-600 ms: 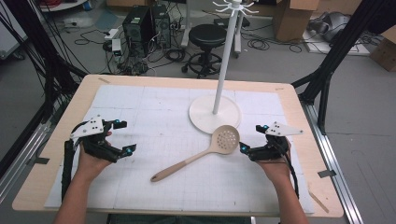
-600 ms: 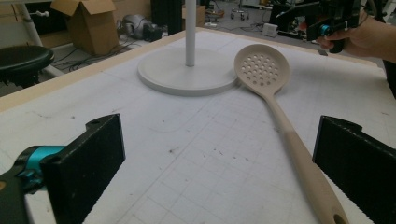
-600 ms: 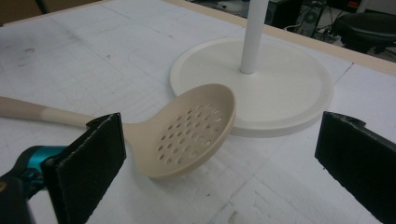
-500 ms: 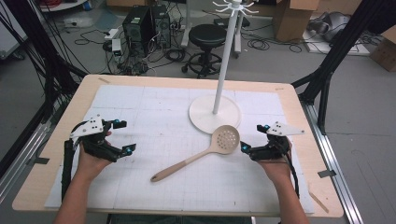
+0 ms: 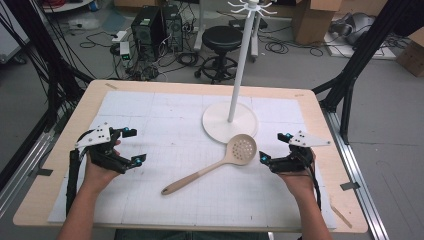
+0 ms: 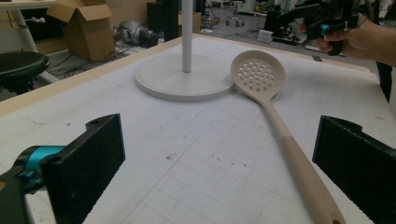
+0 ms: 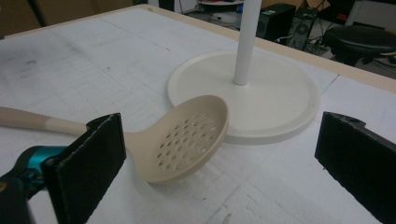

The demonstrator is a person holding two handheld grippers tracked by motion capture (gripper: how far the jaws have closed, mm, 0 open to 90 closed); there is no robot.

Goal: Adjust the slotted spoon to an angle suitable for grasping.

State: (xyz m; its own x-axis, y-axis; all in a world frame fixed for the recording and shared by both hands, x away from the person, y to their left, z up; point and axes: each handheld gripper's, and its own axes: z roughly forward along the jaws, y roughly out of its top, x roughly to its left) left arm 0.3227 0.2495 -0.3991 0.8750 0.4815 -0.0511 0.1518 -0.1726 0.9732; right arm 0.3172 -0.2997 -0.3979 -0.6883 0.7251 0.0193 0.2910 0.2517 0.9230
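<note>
At the left of the table [image 5: 60, 165] we hold the left gripper [image 5: 134, 146] over the white gridded mat [image 5: 165, 115], its jaws spread wide with nothing between them. Toward the middle we see a beige slotted spoon [image 5: 215, 169] lying flat, handle pointing toward our left side, its perforated bowl resting against the round base of the white stand [image 5: 230, 121], whose pole rises upright. At the right, just beside the spoon's bowl, our right gripper [image 5: 276, 148] is likewise spread wide and empty.
</note>
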